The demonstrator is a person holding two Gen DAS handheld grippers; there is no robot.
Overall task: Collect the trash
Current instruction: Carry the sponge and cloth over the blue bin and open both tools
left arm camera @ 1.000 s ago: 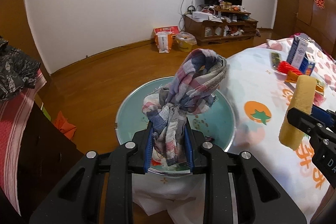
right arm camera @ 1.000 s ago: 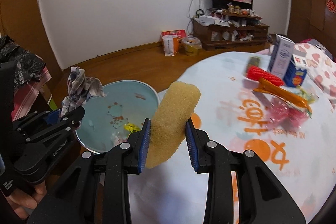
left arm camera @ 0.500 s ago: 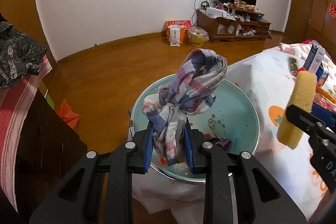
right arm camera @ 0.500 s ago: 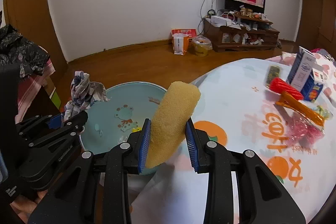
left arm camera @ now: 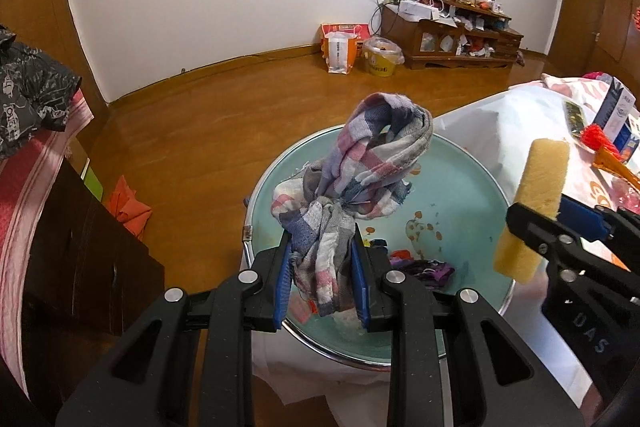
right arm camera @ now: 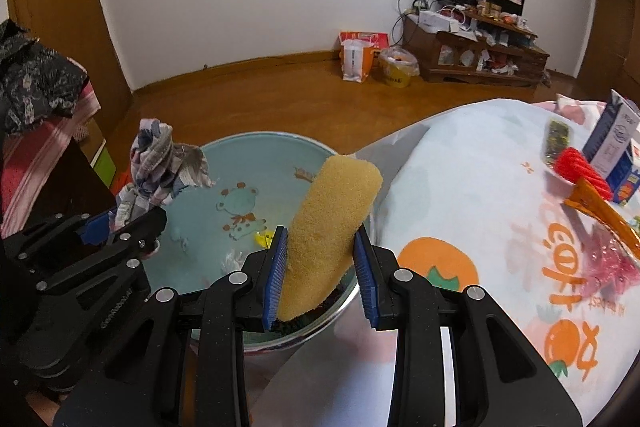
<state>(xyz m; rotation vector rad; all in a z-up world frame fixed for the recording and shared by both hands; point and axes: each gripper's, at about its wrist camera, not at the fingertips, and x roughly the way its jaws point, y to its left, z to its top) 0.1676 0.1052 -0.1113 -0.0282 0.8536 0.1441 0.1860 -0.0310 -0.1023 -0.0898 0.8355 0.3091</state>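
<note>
- At three o'clock of the basin (right arm camera: 280, 143) we see the table (right arm camera: 460, 211) with a carton (right arm camera: 612, 143), a red comb (right arm camera: 580, 167) and an orange clip (right arm camera: 604, 215).
- Scraps (left arm camera: 420, 267) lie on the basin floor.
- Our left gripper (left arm camera: 320, 287) clamps a checked rag (left arm camera: 360, 187), upright above the basin.
- Our right gripper (right arm camera: 320, 275) pinches a yellow sponge (right arm camera: 328, 227), tilted toward one o'clock, over the basin's rim.

Cloth (left arm camera: 360, 187): plaid, checked in pink, blue, grey, white. Sponge (right arm camera: 328, 227): yellow-tan. Basin (right arm camera: 240, 187): pale teal, printed with a cartoon animal. Gripper pads (left arm camera: 282, 283): blue on black bodies. Tablecloth (right arm camera: 460, 227): white, patterned with orange fruit and lettering.
</note>
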